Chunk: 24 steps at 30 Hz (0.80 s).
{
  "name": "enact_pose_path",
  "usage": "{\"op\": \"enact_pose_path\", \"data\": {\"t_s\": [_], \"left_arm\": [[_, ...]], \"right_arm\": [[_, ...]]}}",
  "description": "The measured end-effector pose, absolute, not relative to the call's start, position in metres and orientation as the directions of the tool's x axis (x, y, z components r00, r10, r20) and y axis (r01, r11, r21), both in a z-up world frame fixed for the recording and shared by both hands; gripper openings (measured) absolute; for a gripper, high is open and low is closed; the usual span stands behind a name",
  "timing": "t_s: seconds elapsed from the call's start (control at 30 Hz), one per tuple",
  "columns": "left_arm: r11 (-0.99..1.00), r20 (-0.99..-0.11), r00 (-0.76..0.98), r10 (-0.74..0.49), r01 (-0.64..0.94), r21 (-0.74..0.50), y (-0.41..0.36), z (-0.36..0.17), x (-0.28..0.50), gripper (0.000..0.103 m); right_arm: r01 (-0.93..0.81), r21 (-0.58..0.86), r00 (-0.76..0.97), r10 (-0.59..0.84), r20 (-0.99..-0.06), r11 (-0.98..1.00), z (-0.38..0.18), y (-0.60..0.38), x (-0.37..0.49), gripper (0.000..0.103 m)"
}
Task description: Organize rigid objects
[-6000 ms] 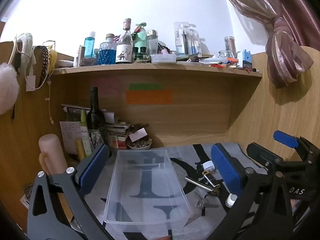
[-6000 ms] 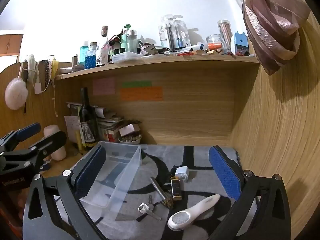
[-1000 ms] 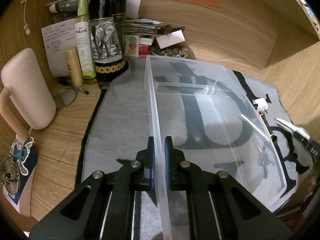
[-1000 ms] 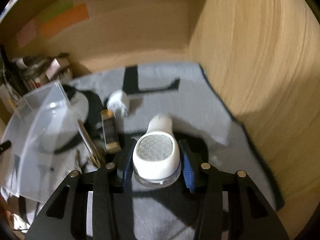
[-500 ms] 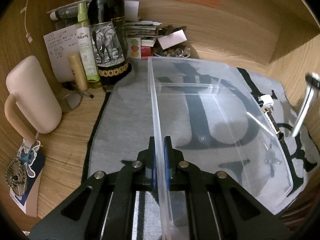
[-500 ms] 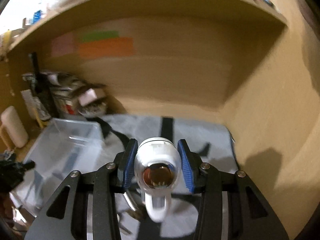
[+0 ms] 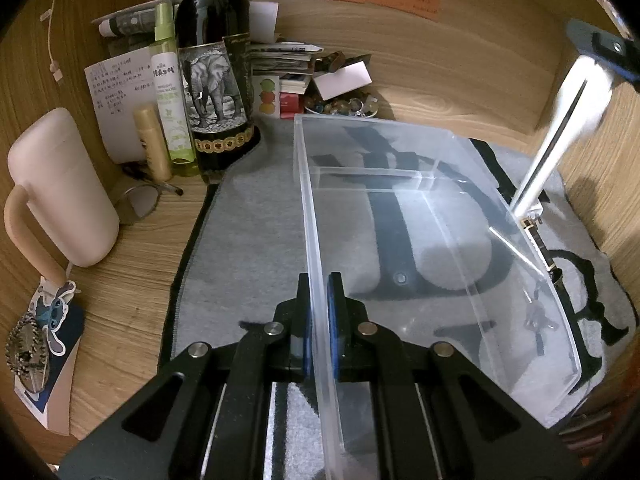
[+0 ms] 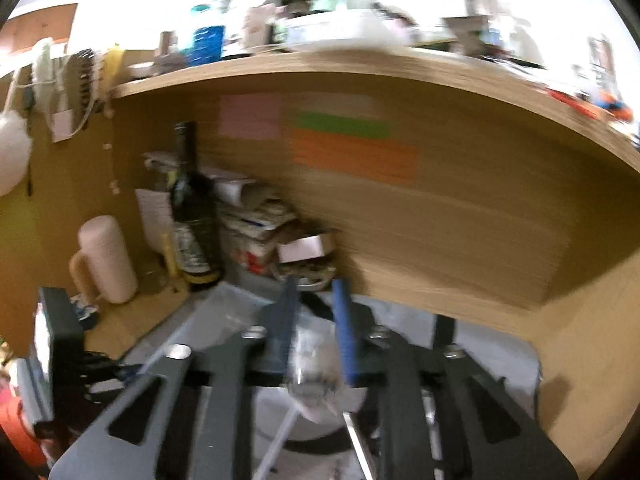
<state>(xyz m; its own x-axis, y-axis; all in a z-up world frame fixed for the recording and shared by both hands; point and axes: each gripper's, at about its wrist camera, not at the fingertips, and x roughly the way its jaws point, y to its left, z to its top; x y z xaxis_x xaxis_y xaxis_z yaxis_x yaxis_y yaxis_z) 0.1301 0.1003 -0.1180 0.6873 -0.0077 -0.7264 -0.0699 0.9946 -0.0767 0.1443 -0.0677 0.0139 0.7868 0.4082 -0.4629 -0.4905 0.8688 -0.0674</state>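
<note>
Over the mat (image 7: pixel 248 240), right claw (image 8: pixel 316 344) has lifted the white tool (image 7: pixel 560 136).

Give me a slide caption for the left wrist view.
Left gripper clamps clear bin wall on the grey mat.

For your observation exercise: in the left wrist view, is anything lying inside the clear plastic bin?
No: the clear plastic bin shows only the grey patterned mat through its floor.

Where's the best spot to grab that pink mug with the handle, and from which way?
Probably the pink mug is best taken by its looped handle, coming from the front-left. The handle juts toward that open desk side, while bottles crowd the mug's right.
</note>
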Motion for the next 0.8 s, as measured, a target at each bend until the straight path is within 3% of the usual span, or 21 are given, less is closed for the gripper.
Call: {"op": "enact_pose_path", "data": {"t_s": [0.37, 0.4, 0.53, 0.8], "left_arm": [[0.995, -0.723, 0.690, -0.009, -0.068, -0.078, 0.101, -0.116, 0.131, 0.007], [0.995, -0.724, 0.690, -0.009, -0.068, -0.078, 0.101, -0.116, 0.132, 0.007], [0.995, -0.725, 0.689, -0.011, -0.066, -0.077, 0.101, -0.116, 0.133, 0.007], [0.995, -0.727, 0.686, 0.002, -0.071, -0.065, 0.100, -0.118, 0.134, 0.007]], "right_arm": [[-0.498, -0.052, 0.664, 0.342, -0.665, 0.866, -0.052, -0.058, 0.187, 0.014], [-0.488, -0.035, 0.658, 0.341, -0.671, 0.872, -0.052, -0.068, 0.188, 0.016], [-0.430, -0.026, 0.678, 0.303, -0.670, 0.903, -0.049, -0.095, 0.187, 0.046], [-0.356, -0.034, 0.633, 0.214, -0.744, 0.934, -0.084, -0.128, 0.165, 0.047]]}}
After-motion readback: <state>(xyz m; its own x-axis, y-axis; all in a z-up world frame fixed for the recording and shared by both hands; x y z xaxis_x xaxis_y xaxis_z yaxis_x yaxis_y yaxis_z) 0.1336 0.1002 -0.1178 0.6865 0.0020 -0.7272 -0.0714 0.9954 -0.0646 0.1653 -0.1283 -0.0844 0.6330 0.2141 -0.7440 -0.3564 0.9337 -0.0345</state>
